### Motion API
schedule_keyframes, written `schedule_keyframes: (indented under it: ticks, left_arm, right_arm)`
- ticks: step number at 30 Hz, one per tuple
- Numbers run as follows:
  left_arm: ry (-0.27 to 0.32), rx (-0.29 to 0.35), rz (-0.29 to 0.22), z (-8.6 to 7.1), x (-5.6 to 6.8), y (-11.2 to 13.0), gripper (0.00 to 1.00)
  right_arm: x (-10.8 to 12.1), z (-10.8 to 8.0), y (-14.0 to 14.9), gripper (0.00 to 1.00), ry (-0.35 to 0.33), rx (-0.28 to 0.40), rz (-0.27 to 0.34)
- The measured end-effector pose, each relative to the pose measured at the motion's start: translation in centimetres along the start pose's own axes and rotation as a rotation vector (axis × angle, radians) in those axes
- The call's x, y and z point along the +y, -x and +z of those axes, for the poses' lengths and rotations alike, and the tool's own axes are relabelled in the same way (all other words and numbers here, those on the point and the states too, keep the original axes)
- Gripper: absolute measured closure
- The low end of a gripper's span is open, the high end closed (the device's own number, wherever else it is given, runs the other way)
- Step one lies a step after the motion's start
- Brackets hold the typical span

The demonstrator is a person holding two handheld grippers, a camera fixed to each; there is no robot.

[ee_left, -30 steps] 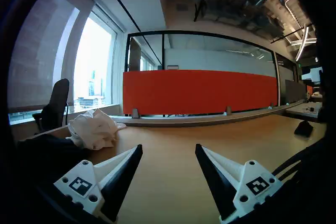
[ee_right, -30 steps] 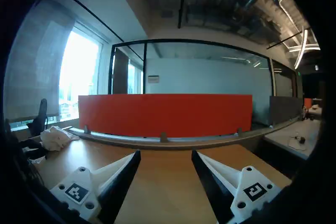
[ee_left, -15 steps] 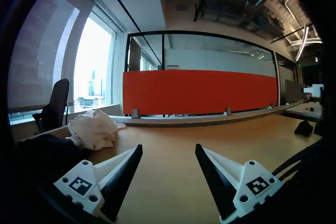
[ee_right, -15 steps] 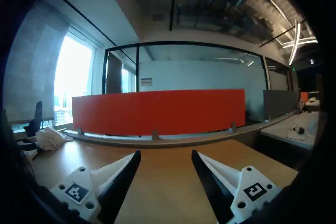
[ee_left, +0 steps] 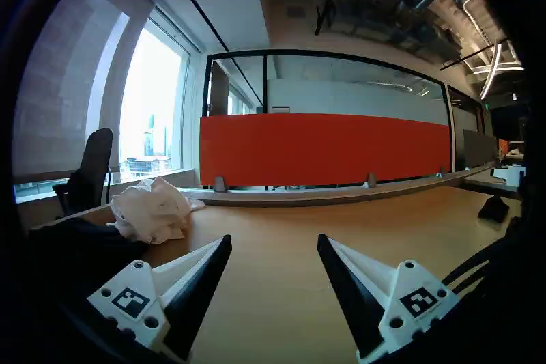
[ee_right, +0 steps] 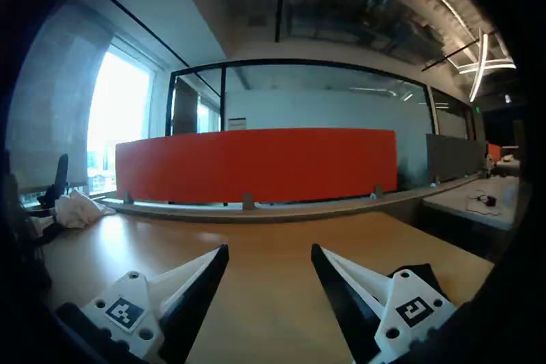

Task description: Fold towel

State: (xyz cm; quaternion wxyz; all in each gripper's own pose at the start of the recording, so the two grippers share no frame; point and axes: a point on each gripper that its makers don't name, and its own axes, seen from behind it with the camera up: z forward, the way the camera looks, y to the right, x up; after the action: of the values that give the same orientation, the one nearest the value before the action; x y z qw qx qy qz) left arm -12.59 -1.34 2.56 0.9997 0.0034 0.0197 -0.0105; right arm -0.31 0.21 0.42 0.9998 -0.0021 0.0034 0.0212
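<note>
The left tongs (ee_left: 273, 238) and the right tongs (ee_right: 269, 248) hover wide open and empty above the wooden desk (ee_left: 293, 275), seemingly poised to reach, as the crumpled white towel (ee_left: 151, 210) lies unfolded at centre left, well apart from both.

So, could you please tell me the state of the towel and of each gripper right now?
Towel: crumpled in a heap on the table, not yet folded, nothing touching it.
Left gripper: open, empty, over the table.
Right gripper: open, empty, over the table.
</note>
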Motion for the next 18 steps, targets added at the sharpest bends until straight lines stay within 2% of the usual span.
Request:
schedule_keyframes:
  ticks: [6,18]
  left_arm:
    - [0.0,0.0,0.0,0.0,0.0,0.0,0.07]
    - [0.0,0.0,0.0,0.1,0.0,0.0,0.07]
  right_arm:
    - [-0.3,0.1,0.4,0.06,-0.012,0.004,0.002]
    - [0.7,0.5,2.8,0.06,0.016,-0.027,0.002]
